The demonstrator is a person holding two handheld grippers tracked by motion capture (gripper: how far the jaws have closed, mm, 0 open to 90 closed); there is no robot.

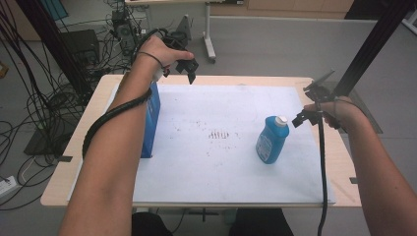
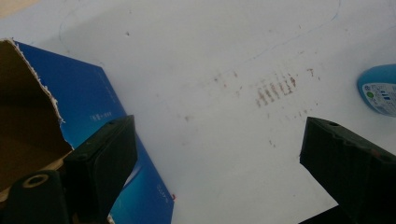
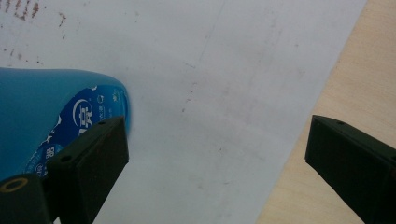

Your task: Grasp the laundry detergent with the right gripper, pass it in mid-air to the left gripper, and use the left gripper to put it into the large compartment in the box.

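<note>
Both jaws spread wide, holding nothing: the left hand-held gripper [image 1: 186,65] hovers above the torn blue cardboard box [image 1: 151,118]; the right hand-held gripper [image 1: 306,116] sits just beside the glossy blue plastic bottle [image 1: 272,139] lying on the white-papered counter [image 1: 211,167].

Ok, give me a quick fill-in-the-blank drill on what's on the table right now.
1. The bottle on the white sheet is ____ in colour.
2. The left gripper hangs above the torn-open ____.
3. The right gripper, beside the bottle, has its jaws ____.

Missing words: blue; box; open
</note>
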